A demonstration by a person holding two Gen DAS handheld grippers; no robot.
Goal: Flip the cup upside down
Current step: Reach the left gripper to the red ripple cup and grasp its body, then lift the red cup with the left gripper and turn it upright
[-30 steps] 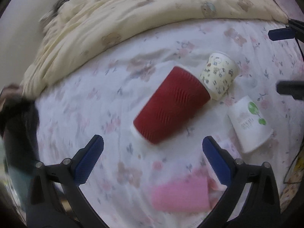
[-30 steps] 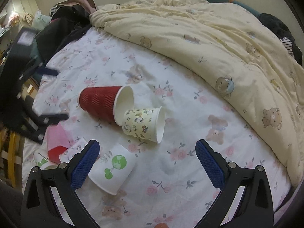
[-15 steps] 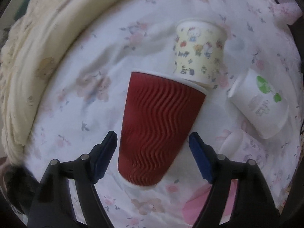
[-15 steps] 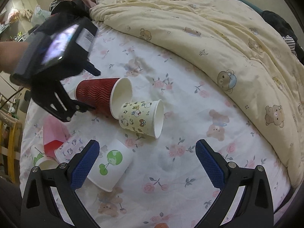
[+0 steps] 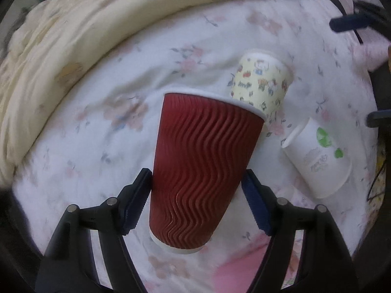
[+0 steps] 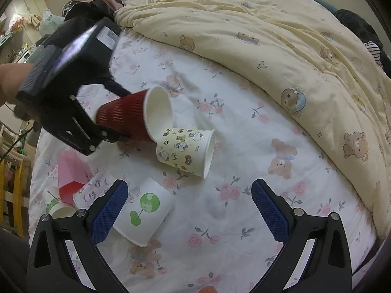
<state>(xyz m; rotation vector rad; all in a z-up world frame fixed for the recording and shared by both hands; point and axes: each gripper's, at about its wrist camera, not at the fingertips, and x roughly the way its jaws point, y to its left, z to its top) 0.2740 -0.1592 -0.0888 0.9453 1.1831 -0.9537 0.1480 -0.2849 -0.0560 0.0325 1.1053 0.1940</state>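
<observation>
Floral white bedsheet (image 5: 102,131) fills my left wrist view, with a pale yellow quilt (image 5: 73,36) bunched along the far side. Between my left gripper (image 5: 196,190) jaws sits the red ribbed cup (image 5: 200,161), lying with its white base toward the camera and its rim pointing away; both blue pads (image 5: 136,202) are pressed against its sides, so I read the jaws as closed onto the cup at its lower half. Just past the red rim, touching it, is a cartoon-print cup (image 5: 262,83) on its side. Off to the right of the jaws lies a white cup with a green logo (image 5: 320,158), also tipped over, and something pink (image 5: 244,271) shows beneath the right jaw. Switching to the right wrist view: same sheet (image 6: 244,146), quilt (image 6: 281,44) with teddy bears heaped beyond the jaws. My right gripper (image 6: 189,210) hangs with its jaws spread wide and nothing between them. Ahead and to the left, the left gripper (image 6: 122,114) has the red cup (image 6: 127,117) clamped, mouth facing right, white inside showing; its rim meets the cartoon cup (image 6: 183,151). By my left jaw lies the logo cup (image 6: 144,214), partly behind the pad. Further left I see a pink and red carton (image 6: 70,175) and another small cup (image 6: 58,205) on the sheet.
</observation>
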